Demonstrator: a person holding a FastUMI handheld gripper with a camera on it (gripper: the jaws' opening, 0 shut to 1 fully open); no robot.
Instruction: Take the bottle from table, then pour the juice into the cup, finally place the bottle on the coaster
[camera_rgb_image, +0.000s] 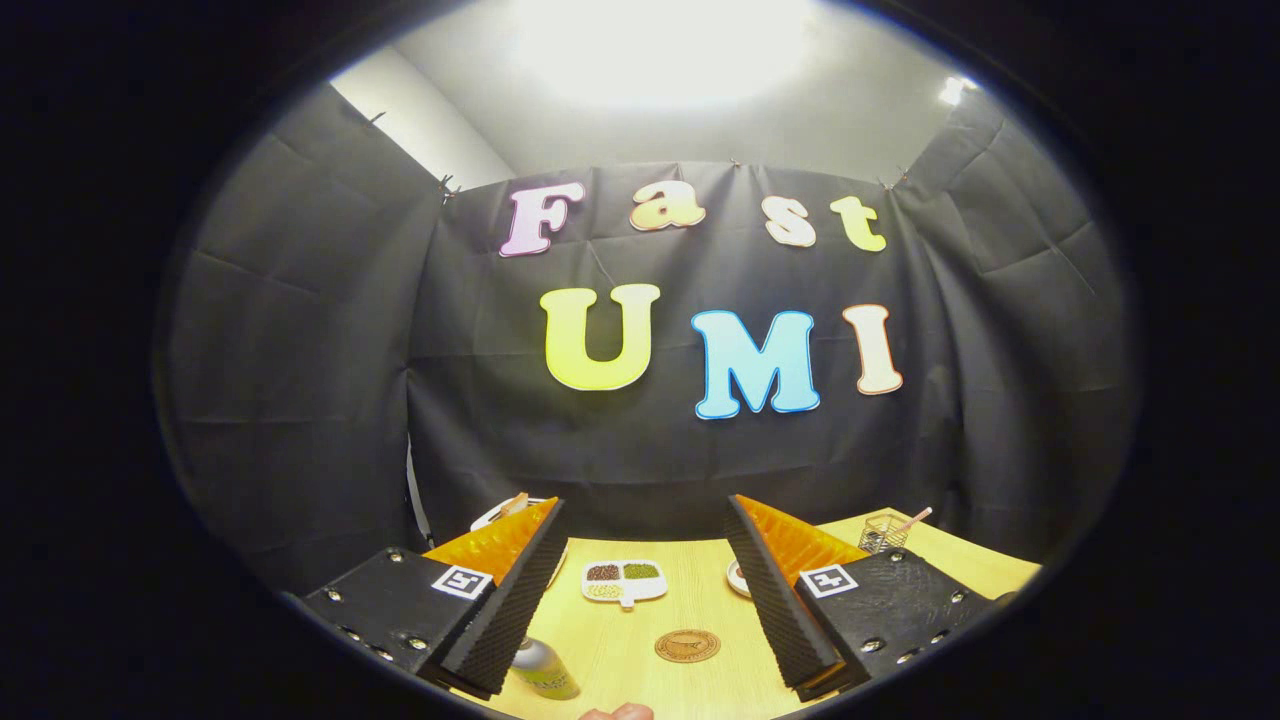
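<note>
The gripper (645, 590) stands wide open, holding nothing; the bottle (545, 668) lies low in the frame beside its left finger, the round coaster (687, 645) between the fingers, on a light wooden table (620, 640) before black cloth walls

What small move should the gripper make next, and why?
Probably lower the gripper and shift it toward the bottle, which stands on the table beside one finger, not between them. The fingers are open and hold nothing, so the bottle is not yet taken. The coaster lies between the fingers, a little ahead.
</note>
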